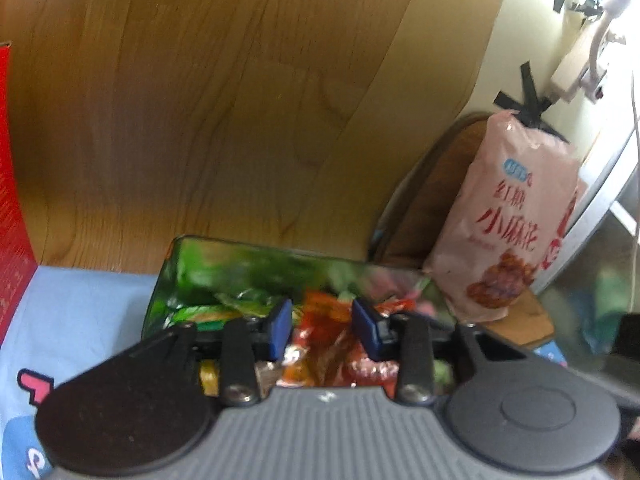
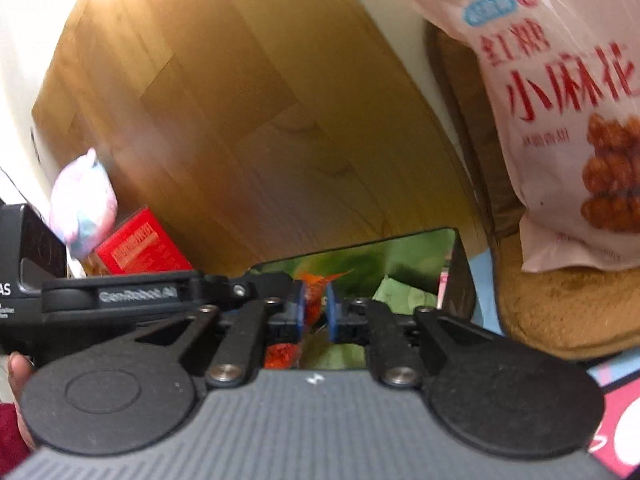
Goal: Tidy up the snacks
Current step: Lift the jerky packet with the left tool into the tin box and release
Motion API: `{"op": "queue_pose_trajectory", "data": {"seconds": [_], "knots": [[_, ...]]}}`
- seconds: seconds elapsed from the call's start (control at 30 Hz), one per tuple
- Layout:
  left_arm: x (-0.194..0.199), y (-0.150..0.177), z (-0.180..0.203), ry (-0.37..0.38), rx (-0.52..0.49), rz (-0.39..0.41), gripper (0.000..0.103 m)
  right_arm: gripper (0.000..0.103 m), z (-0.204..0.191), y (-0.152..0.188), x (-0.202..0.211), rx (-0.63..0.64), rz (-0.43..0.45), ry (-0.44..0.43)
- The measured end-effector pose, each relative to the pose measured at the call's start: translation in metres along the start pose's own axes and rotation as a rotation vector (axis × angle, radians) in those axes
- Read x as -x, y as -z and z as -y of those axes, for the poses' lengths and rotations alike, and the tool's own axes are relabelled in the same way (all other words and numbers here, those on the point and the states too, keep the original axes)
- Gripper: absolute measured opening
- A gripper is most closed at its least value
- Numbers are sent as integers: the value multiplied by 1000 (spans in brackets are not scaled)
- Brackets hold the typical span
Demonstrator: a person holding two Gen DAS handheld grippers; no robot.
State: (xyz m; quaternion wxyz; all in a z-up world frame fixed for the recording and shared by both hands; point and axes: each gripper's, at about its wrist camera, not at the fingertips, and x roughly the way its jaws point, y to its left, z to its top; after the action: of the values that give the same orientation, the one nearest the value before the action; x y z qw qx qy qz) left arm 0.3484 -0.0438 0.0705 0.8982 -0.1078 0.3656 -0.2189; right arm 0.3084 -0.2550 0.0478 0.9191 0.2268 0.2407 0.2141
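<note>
A shiny mirror-walled box [image 1: 240, 264] holds several small snack packets, green ones [image 1: 208, 314] on the left and red-orange ones [image 1: 332, 344] in the middle. My left gripper [image 1: 324, 328] hovers over the box with its blue pads apart and touching nothing. The packets lie below the gap. In the right wrist view the same box [image 2: 400, 256] sits ahead. My right gripper [image 2: 315, 308] is over it with only a narrow gap between its pads. Red-orange wrapping [image 2: 316, 294] shows through that gap, and the pads do not press on it.
A pink snack bag [image 1: 516, 216] [image 2: 560, 100] leans upright in a brown woven basket [image 2: 540, 312] to the right. On the left are a red carton [image 2: 140, 248] [image 1: 10, 180] and a pink-blue soft pack [image 2: 84, 208]. A wooden board [image 1: 240, 100] stands behind, and a light blue cloth [image 1: 80, 312] lies underneath.
</note>
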Motion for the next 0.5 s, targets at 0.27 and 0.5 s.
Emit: {"op": "queue_pose_trajectory", "data": {"seconds": [0.27, 0.5], "knots": [[46, 17, 4, -32, 10, 51, 36, 39, -9, 9, 44, -10, 106, 50], [106, 73, 30, -101, -75, 92, 42, 39, -46, 60, 98, 46, 105, 55]]}}
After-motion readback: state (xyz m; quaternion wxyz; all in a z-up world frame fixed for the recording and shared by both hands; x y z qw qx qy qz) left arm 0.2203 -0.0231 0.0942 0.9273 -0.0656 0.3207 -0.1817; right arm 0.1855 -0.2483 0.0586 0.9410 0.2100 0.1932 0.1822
